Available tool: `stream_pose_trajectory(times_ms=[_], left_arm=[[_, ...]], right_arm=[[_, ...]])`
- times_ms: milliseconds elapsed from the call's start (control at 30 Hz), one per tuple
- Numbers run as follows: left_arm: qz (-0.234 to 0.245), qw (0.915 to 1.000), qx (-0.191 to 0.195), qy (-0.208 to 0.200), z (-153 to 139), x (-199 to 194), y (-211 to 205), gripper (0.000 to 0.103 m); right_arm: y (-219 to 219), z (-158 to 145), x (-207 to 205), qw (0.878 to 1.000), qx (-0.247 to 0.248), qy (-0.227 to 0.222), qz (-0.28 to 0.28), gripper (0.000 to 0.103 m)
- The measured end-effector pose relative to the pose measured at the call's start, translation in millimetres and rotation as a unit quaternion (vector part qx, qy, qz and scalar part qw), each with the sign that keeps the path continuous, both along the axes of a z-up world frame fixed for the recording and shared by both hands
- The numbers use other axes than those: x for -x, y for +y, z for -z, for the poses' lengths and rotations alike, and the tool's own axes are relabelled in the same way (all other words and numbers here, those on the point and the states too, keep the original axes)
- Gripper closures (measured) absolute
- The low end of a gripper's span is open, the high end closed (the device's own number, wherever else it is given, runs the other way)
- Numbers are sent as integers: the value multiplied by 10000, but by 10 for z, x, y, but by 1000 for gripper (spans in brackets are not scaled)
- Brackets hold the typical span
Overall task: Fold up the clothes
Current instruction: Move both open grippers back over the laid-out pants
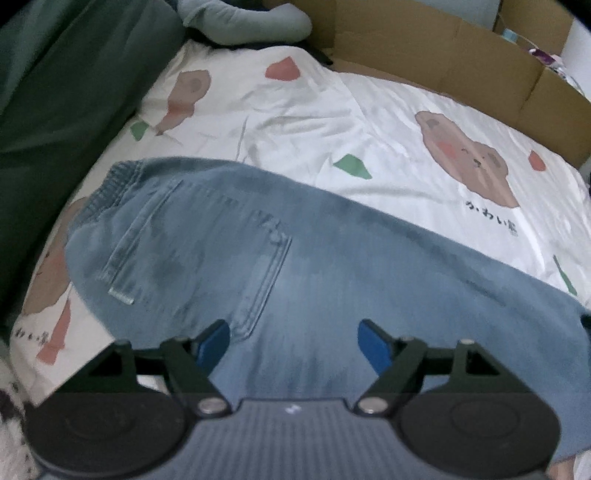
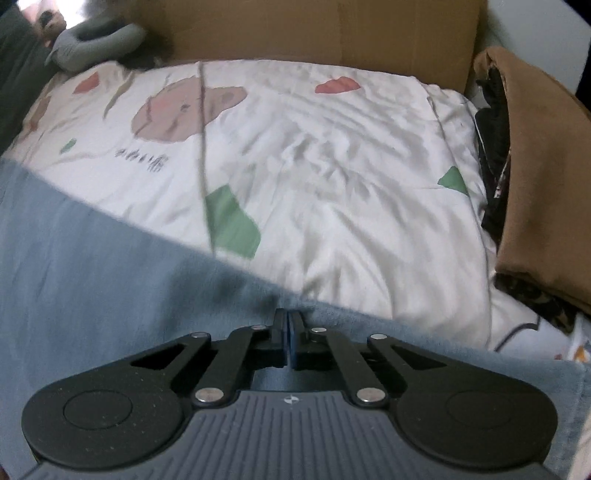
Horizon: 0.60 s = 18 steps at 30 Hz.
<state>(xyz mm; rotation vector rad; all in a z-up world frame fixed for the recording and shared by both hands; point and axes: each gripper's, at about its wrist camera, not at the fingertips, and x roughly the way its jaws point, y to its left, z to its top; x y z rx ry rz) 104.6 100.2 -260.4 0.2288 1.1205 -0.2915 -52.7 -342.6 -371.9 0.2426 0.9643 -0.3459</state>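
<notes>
A pair of light blue jeans (image 1: pixel 229 258) lies flat on the bed, with the elastic waistband at the left and a back pocket facing up. My left gripper (image 1: pixel 293 341) hovers over the seat of the jeans. Its blue pads (image 1: pixel 373 345) stand wide apart with only flat denim below them. In the right wrist view the jeans (image 2: pixel 92 277) fill the lower left. My right gripper (image 2: pixel 288 321) is shut at the jeans' far edge, where the denim puckers around its tips.
A white quilt (image 2: pixel 351 166) with bear and leaf prints covers the bed. Cardboard (image 1: pixel 461 55) walls the far side. A brown garment over dark clothes (image 2: pixel 535 184) lies at the right. A green cover (image 1: pixel 55 110) and a grey pillow (image 1: pixel 243 22) lie at the left.
</notes>
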Motion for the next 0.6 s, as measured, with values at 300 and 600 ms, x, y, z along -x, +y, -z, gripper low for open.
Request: stream_pose_trajectory(times_ms=[300,600], left_arm=[[12,9999,-94,-87,-228,242,63,21],[-160,9997,33,158,-314,387,102,19]], right_arm=[[-233,-195,242,9961,-630,-262,562,85],[-564,-541,1001,9885,-1090,-430,955,58]])
